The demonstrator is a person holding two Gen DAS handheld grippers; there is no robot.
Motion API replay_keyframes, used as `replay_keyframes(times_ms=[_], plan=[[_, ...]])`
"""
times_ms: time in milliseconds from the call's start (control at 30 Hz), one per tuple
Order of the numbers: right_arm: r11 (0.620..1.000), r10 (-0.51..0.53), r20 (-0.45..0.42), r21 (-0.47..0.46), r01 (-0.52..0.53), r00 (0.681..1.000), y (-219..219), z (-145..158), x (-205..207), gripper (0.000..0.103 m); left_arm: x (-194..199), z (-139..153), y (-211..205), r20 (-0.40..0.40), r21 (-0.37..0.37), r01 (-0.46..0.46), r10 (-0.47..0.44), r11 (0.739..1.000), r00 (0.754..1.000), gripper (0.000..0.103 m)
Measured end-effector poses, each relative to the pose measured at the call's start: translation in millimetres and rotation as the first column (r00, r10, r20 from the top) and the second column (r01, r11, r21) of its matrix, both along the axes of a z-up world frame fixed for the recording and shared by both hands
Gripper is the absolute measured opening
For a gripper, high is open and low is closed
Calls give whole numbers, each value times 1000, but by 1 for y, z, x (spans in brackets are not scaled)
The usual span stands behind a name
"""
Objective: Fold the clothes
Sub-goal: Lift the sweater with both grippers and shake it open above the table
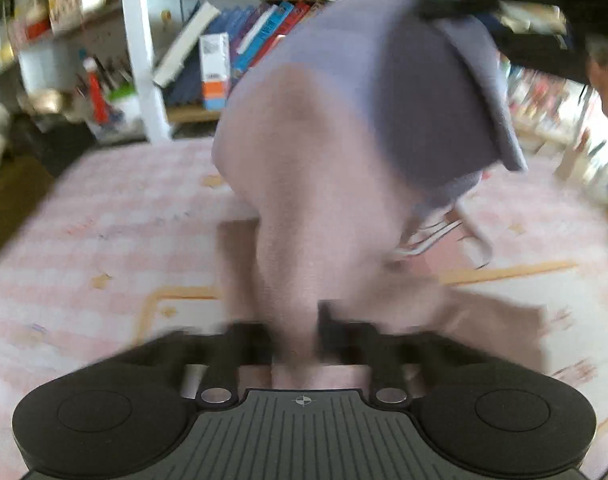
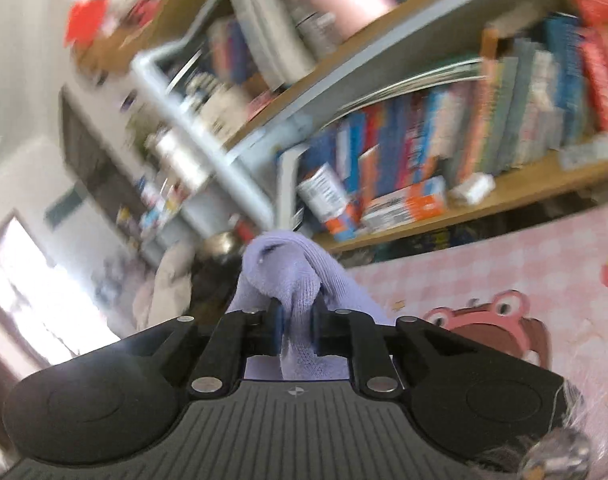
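A lilac knitted garment [image 1: 343, 128] hangs in the air over the pink checked cloth [image 1: 104, 232]. My left gripper [image 1: 294, 336] is shut on its lower end, the fabric running up from between the fingers. The other gripper shows at the top right of the left wrist view [image 1: 455, 4], pinching the garment's upper end. In the right wrist view my right gripper [image 2: 298, 316] is shut on a bunched fold of the same lilac garment [image 2: 282, 268], lifted and tilted above the cloth [image 2: 503, 264]. Both views are motion-blurred.
A bookshelf full of books [image 2: 443, 140] stands just behind the cloth, with a white post [image 1: 140, 48] and cluttered shelves [image 1: 36, 20] to the left. A pink cartoon frog print [image 2: 499, 320] marks the cloth. A person's head [image 1: 607, 80] is at the right edge.
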State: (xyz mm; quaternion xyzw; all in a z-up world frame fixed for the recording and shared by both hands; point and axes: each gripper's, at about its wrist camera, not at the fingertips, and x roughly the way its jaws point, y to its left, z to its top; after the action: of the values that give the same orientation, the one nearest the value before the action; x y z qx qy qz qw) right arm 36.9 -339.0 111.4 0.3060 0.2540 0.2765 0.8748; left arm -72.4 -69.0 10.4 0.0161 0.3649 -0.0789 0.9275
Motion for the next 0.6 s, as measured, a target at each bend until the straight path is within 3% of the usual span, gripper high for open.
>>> replay_keyframes(times_ms=[100, 167, 233, 333, 433, 467, 533, 600], plan=[[990, -103, -2, 93, 102, 995, -40, 14, -1, 10, -2, 17, -18, 86, 19, 118, -120, 993, 989, 8], [982, -145, 46, 129, 138, 988, -56, 34, -1, 10, -2, 29, -29, 144, -45, 208, -200, 977, 969, 8], [989, -108, 170, 118, 88, 979, -48, 70, -8, 10, -2, 42, -42, 207, -144, 335, -302, 931, 930, 9], [997, 32, 328, 62, -56, 944, -21, 113, -20, 10, -2, 50, -55, 230, -185, 454, -411, 871, 882, 20], [959, 282, 322, -85, -269, 904, 29, 117, -30, 10, 1, 34, -40, 129, -181, 392, -374, 902, 919, 35], [944, 328, 286, -111, -309, 900, 42, 105, -30, 10, 2, 25, -24, 86, -189, 320, -309, 928, 947, 40], [925, 373, 167, -138, -353, 913, 64, 68, -26, 10, -1, 8, 11, 9, -193, 172, -174, 966, 985, 41], [928, 348, -3, -138, -346, 937, 76, 21, -18, 10, -13, -6, 50, -51, -167, 17, -25, 986, 998, 41]])
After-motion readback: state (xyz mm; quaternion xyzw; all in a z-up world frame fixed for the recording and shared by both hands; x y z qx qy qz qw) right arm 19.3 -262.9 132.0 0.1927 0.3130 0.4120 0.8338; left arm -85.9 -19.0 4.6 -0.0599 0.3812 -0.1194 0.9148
